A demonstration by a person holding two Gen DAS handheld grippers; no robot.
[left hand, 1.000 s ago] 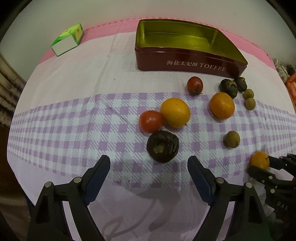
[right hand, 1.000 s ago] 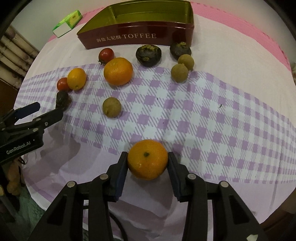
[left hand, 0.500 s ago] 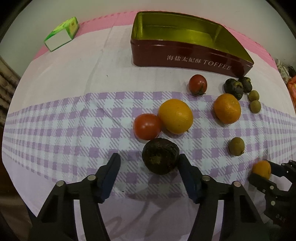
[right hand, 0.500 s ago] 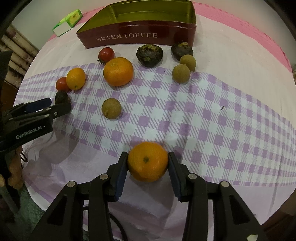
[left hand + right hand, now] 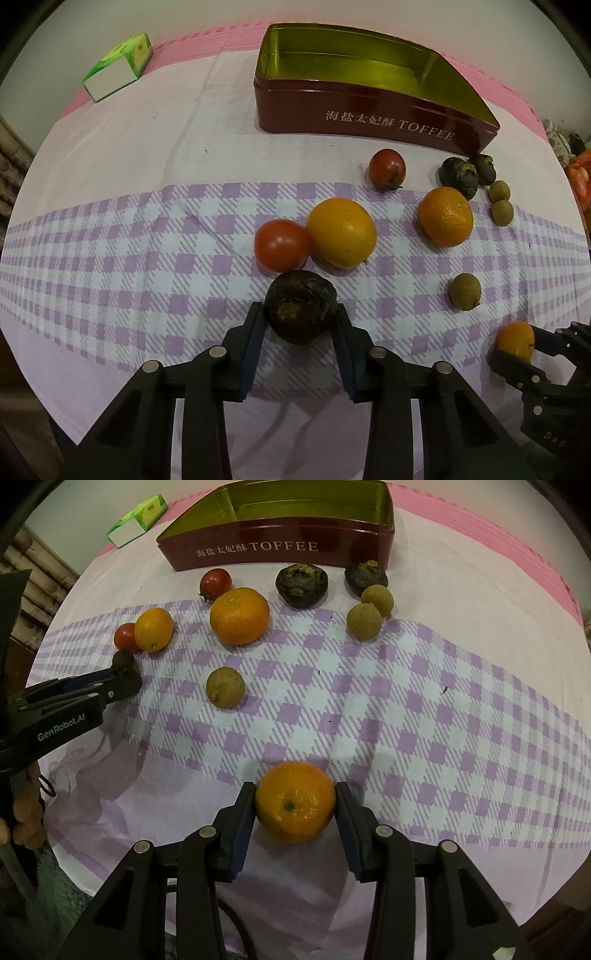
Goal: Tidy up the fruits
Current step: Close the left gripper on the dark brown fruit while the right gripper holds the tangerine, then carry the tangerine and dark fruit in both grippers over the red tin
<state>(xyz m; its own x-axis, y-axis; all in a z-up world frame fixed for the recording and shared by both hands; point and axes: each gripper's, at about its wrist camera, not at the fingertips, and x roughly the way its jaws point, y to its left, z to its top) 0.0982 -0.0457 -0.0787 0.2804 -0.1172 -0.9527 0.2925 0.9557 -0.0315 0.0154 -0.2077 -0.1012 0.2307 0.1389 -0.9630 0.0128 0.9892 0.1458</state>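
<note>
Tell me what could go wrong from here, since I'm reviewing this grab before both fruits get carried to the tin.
1. The left tool, whose jaws have just been closing, pinches the dark wrinkled fruit right beside a tomato; lifting carelessly could nudge it rolling.
2. The right tool holds a round orange only by its sides, so it may slip.
3. The toffee tin has raised walls a fruit could clip.
</note>
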